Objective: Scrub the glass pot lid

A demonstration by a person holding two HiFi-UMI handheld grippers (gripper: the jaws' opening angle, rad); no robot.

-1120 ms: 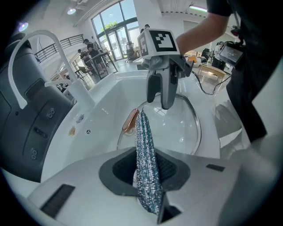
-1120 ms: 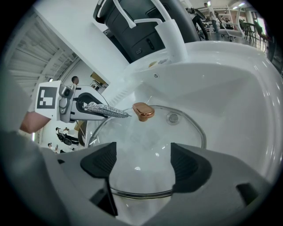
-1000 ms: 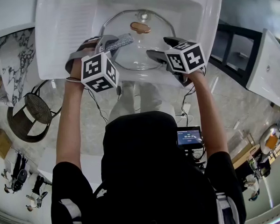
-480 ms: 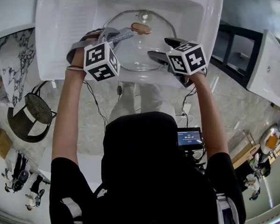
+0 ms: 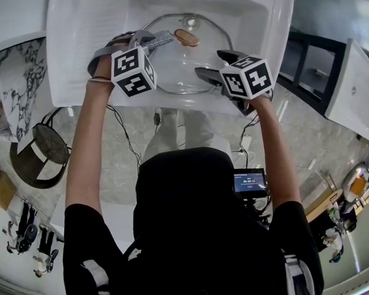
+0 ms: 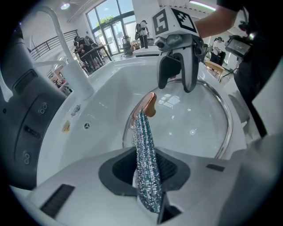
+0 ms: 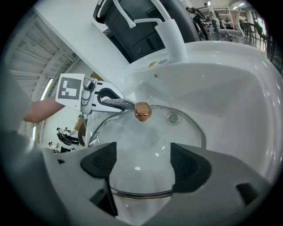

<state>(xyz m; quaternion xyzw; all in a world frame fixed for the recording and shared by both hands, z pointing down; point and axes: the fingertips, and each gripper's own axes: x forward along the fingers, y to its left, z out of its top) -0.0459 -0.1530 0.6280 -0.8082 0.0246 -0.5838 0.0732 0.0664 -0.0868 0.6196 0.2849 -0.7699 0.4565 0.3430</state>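
The glass pot lid (image 5: 179, 62) is round and clear, with a metal rim (image 7: 141, 192), a copper-coloured knob (image 5: 187, 37) at its centre and a small steam vent (image 7: 173, 118) beside it; it lies knob-up in the white sink (image 5: 92, 31), filling most of the basin; the scrubbing pad (image 6: 146, 163) is a narrow, glittery silver-green strip, pinched edge-on in the left tongs (image 6: 148, 190); its free end reaches out over the glass to the knob, at or just against it.
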